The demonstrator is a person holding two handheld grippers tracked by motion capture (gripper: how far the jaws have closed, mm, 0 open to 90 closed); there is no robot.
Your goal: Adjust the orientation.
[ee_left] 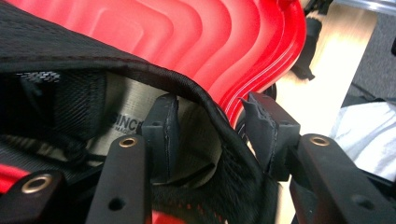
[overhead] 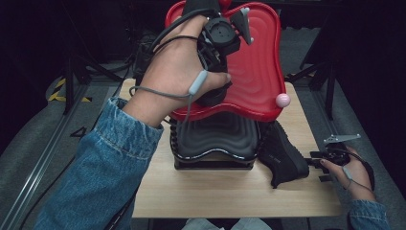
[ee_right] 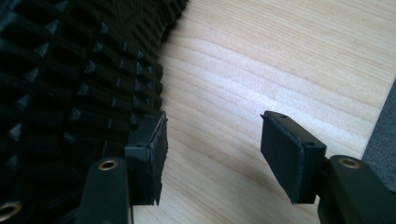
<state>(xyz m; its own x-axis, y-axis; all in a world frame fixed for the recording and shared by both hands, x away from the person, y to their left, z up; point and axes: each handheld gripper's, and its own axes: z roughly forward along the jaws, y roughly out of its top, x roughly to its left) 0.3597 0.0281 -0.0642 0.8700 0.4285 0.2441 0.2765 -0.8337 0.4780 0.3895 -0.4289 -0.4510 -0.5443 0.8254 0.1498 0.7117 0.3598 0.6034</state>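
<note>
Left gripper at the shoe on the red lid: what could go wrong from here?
1. The left gripper straddles just the shoe's thin collar edge; it may slip or sag when lifted.
2. The red lid stands open, so pulling could swing it.
3. The other shoe lies beside the open right gripper, unheld; a bump could shift it.

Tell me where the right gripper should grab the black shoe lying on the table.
Probably at the shoe's edge nearest the right gripper, coming in level from the table's right side. The shoe lies tipped, treaded sole facing the open fingers; one already sits beside it.
</note>
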